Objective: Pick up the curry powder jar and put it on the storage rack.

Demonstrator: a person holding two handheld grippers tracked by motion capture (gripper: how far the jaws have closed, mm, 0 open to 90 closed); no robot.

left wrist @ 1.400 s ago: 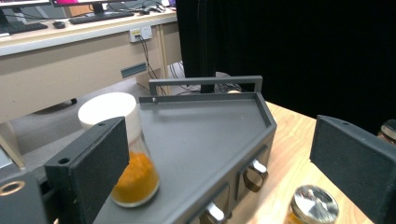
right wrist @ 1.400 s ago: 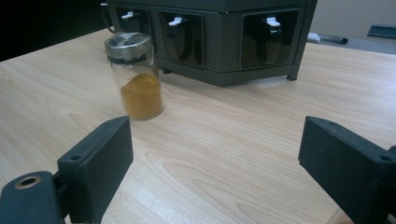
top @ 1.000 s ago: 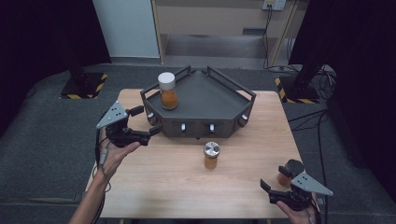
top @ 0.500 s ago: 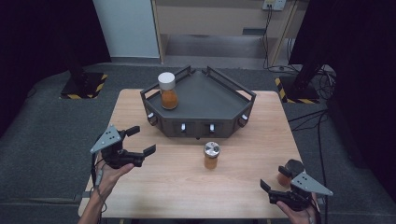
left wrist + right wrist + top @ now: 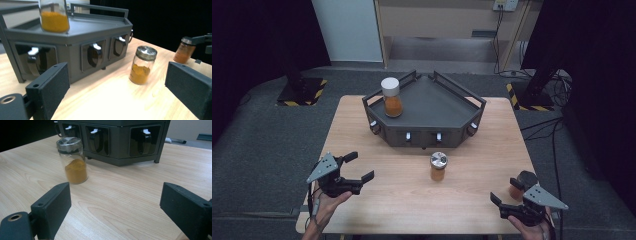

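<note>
One jar (image 5: pixel 391 97) stood on the grey rack (image 5: pixel 447 102); the steel-lidded jar (image 5: pixel 438 166) waited on the table (image 5: pixel 492 150) before it (third jar (image 5: pixel 517 186) near your right). You held both grippers, left (image 5: pixel 360 166) and right (image 5: pixel 498 206), spread and empty.

A laboratory or recording studio rather than a home. Black curtains (image 5: pixel 257 45) hang at left and right, stands on yellow-and-black striped bases (image 5: pixel 299 92) rise from grey carpet (image 5: pixel 262 145), and cables (image 5: pixel 552 125) trail at far right beside the lone wooden counter (image 5: pixel 412 200).
</note>
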